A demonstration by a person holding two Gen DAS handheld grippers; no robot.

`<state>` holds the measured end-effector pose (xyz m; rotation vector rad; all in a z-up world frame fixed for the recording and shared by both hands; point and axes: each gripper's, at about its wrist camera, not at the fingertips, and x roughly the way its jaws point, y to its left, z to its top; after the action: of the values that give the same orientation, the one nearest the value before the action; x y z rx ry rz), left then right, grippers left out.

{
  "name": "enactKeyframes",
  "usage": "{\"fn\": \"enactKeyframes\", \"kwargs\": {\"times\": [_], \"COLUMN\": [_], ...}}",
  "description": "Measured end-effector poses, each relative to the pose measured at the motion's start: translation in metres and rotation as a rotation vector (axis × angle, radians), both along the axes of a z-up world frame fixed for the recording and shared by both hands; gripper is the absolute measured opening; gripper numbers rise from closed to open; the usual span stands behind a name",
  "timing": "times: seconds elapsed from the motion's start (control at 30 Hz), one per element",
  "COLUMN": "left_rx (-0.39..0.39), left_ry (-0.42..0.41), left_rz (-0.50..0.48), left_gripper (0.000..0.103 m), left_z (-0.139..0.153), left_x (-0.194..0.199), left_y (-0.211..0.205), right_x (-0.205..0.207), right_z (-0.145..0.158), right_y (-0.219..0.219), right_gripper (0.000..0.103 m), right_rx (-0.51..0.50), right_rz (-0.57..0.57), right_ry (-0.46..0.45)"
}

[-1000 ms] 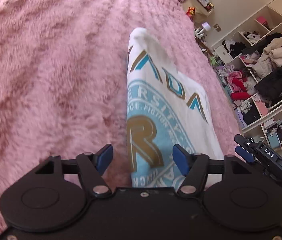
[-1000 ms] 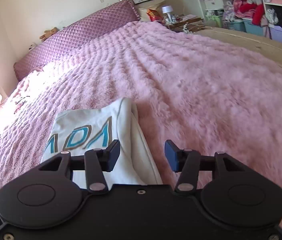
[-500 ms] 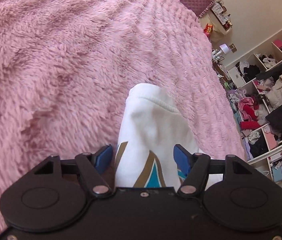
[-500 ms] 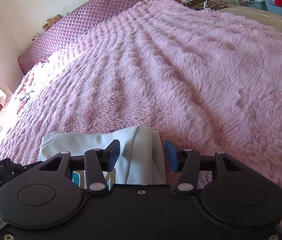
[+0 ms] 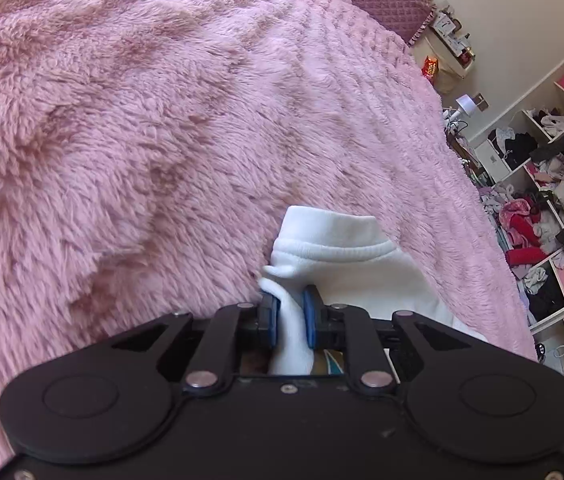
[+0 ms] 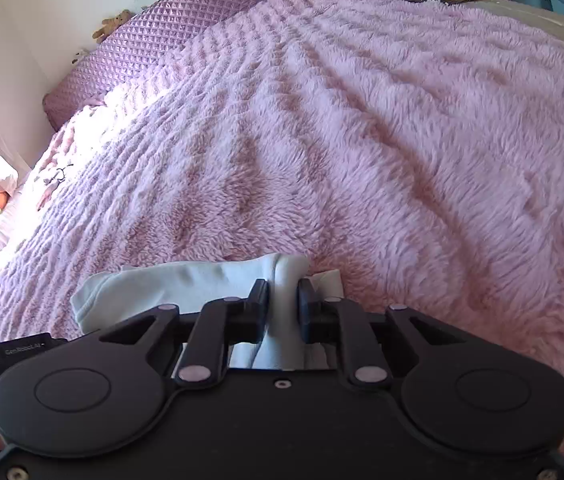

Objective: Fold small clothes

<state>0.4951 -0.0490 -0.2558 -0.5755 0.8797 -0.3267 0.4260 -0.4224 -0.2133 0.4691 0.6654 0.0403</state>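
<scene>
A small white shirt (image 5: 346, 268) with a blue and gold print lies folded lengthwise on the pink fluffy bedspread (image 5: 161, 120). My left gripper (image 5: 290, 312) is shut on the shirt's far end, near one corner by the ribbed hem. In the right wrist view my right gripper (image 6: 282, 304) is shut on the same end of the shirt (image 6: 185, 284) at its other corner. Most of the shirt is hidden under the gripper bodies.
The pink bedspread (image 6: 362, 140) stretches far ahead to a purple quilted headboard (image 6: 177, 28). Open shelves full of clothes (image 5: 554, 184) stand beyond the bed's right side. A nightstand with a lamp (image 5: 466, 104) stands by the headboard.
Both grippers moved forward along the shirt to its far end and closed on it. One second ago both were open over the printed part.
</scene>
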Motion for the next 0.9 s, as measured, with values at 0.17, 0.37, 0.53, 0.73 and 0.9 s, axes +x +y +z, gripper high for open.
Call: {"fn": "enactKeyframes", "kwargs": {"times": [0.17, 0.37, 0.53, 0.73, 0.9], "left_rx": [-0.043, -0.043, -0.146, -0.228, -0.215], "left_ry": [0.028, 0.097, 0.223, 0.236, 0.111], "left_rz": [-0.063, -0.191, -0.193, -0.15, -0.163], "left_gripper": [0.047, 0.049, 0.05, 0.014, 0.007], "left_z": [0.031, 0.038, 0.014, -0.001, 0.031], "left_x": [-0.036, -0.146, -0.208, -0.219, -0.229], "left_y": [0.025, 0.051, 0.059, 0.056, 0.058], "right_x": [-0.071, -0.186, -0.225, -0.224, -0.236], "right_z": [0.03, 0.028, 0.01, 0.001, 0.014], "right_y": [-0.005, -0.004, 0.01, 0.02, 0.018], "right_gripper": [0.042, 0.042, 0.043, 0.042, 0.007], "right_rx": [-0.033, -0.024, 0.033, 0.065, 0.098], "right_rz": [0.018, -0.07, -0.113, -0.149, -0.164], "right_ry": [-0.023, 0.014, 0.033, 0.014, -0.036]}}
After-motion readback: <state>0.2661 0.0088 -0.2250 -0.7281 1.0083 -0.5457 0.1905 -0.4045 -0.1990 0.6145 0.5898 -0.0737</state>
